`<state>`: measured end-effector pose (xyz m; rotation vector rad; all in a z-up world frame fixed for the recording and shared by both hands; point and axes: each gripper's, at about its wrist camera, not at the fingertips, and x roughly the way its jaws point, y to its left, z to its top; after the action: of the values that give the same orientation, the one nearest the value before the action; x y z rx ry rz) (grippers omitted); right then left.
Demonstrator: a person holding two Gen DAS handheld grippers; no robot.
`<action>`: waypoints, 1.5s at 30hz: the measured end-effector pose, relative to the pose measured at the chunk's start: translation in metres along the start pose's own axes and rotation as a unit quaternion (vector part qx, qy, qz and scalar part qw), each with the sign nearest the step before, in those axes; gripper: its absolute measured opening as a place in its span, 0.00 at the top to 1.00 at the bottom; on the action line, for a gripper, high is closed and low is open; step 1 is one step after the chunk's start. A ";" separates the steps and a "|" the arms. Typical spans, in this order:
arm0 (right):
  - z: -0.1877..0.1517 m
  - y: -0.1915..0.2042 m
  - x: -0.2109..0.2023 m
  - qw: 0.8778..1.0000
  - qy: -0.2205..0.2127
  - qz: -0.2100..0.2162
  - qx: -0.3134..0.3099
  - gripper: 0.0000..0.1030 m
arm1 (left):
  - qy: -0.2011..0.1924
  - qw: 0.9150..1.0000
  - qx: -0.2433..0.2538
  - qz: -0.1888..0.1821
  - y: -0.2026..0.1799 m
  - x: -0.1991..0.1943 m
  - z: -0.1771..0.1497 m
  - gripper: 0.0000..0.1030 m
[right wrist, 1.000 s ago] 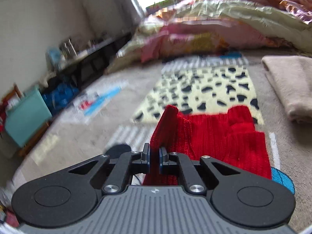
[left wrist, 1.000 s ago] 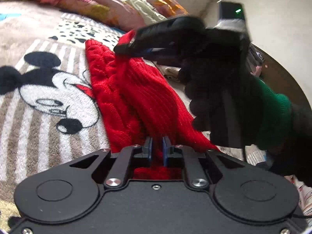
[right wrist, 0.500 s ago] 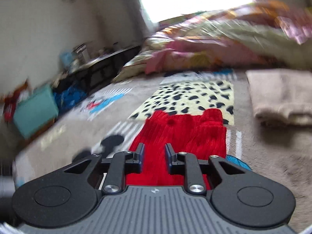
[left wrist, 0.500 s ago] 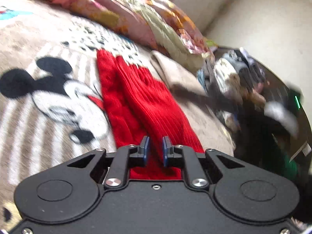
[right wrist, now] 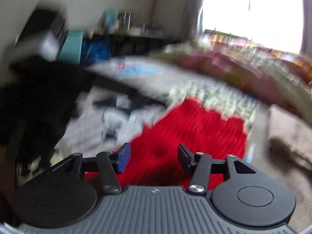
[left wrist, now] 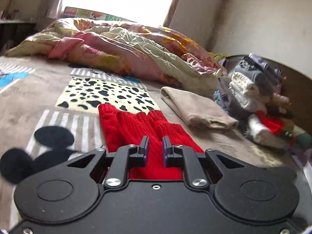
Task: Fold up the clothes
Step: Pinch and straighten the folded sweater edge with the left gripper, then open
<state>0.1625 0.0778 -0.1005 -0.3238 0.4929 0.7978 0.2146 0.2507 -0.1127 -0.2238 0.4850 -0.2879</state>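
A red knit sweater point(left wrist: 136, 128) lies folded in a long strip on the patterned bed blanket point(left wrist: 35, 101). My left gripper point(left wrist: 155, 150) is just above its near end, jaws slightly apart with nothing between them. In the blurred right wrist view the sweater point(right wrist: 195, 128) lies under my right gripper point(right wrist: 153, 159), which is wide open and empty.
A folded beige garment point(left wrist: 197, 109) lies right of the sweater. A pile of folded clothes point(left wrist: 253, 97) sits at the far right by the headboard. A crumpled floral quilt point(left wrist: 126, 48) lies across the back. Shelves and a teal box point(right wrist: 73, 46) stand left of the bed.
Both grippers have let go of the red sweater and opened. The right gripper has swung away to the left and opened wide. The sweater now lies flat, folded.
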 end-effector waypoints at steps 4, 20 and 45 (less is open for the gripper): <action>-0.004 0.005 -0.006 1.000 0.000 -0.001 -0.021 0.47 | 0.067 0.997 0.023 0.035 0.002 0.034 -0.007 0.85; 0.008 -0.053 0.043 0.996 0.033 0.032 0.082 0.47 | 0.086 0.990 0.104 0.040 0.017 0.081 0.013 0.68; -0.077 -0.051 -0.060 0.996 -0.004 0.003 0.090 0.85 | 0.041 0.980 0.194 -0.029 -0.069 -0.039 -0.081 0.68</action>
<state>0.1425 -0.0269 -0.1285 -0.1515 0.5555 0.7547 0.1269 0.1873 -0.1471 0.1551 0.4940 -0.4430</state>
